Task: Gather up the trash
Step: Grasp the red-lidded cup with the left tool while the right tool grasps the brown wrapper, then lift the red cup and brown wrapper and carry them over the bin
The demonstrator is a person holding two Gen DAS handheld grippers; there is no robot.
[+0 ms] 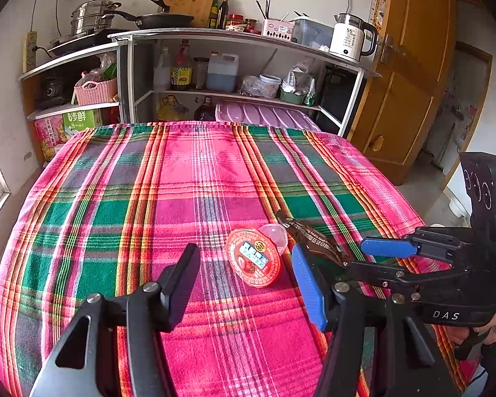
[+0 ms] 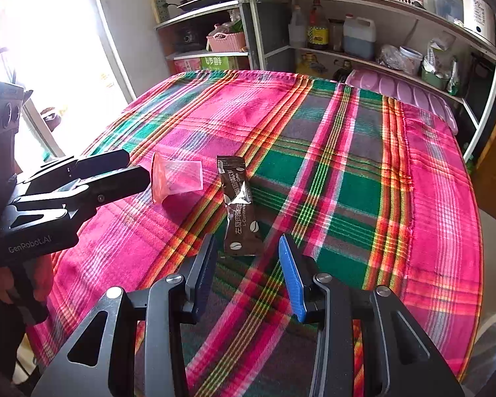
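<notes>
A small clear jelly cup (image 1: 253,258) with a red printed lid lies on its side on the plaid tablecloth (image 1: 195,178). My left gripper (image 1: 244,266) is open, and the cup sits just ahead between its black finger and blue pad, untouched. In the right wrist view the cup (image 2: 178,182) lies beside the left gripper (image 2: 140,169). A brown coffee sachet (image 2: 239,211) lies flat to the cup's right. My right gripper (image 2: 248,248) is open, its fingertips either side of the sachet's near end without pressing it. The left wrist view shows the right gripper (image 1: 357,257) over the sachet (image 1: 309,235).
Behind the table stands a metal shelf unit (image 1: 241,36) with pots, a pan, bottles and a white kettle (image 1: 349,38). A wooden door (image 1: 406,76) is at the right and a bright window (image 2: 39,49) at the left. A pale round object (image 2: 492,340) sits beyond the table's right edge.
</notes>
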